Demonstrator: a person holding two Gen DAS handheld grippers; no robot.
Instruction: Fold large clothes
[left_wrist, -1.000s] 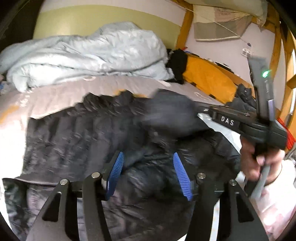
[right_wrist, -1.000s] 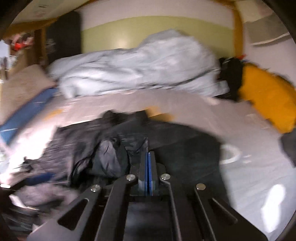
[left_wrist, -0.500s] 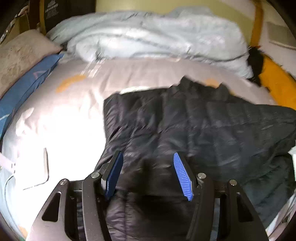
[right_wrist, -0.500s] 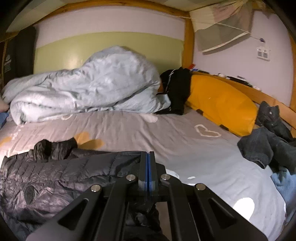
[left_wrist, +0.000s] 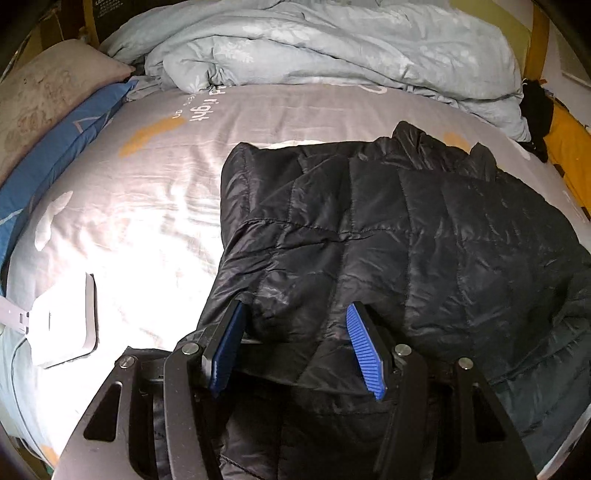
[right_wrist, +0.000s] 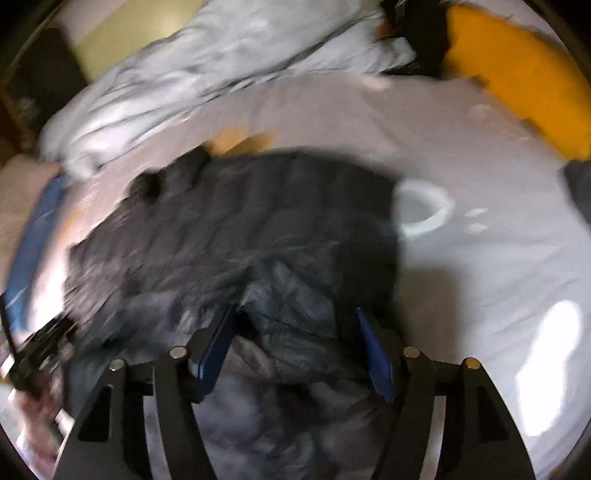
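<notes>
Your jacket (left_wrist: 388, 236) lies flat on the bed sheet (left_wrist: 147, 206), collar toward the heaped duvet (left_wrist: 332, 48) at the far end, hem toward you; its long axis therefore runs straight away from both grippers. Your left gripper (left_wrist: 295, 350) points steeply down over the jacket's near left part, jaws apart, with a puffed fold of the quilted shell rising between the blue pads; whether the pads press on it cannot be told for certain, though gaps show beside both. Your right gripper (right_wrist: 299, 354) hangs over the jacket's near right part, where the paler lining (right_wrist: 288, 317) is bunched; its jaws are opening, cloth lies between them, and the pads stand clear of it. This view is blurred, so fine detail is lost. A white device (left_wrist: 64, 325) sits on the sheet well left of the jacket. Judged from this layout, the coming fold turns on the hem edge, which lies nearest and just below both jaws, each hand roughly equally close to its own side.
</notes>
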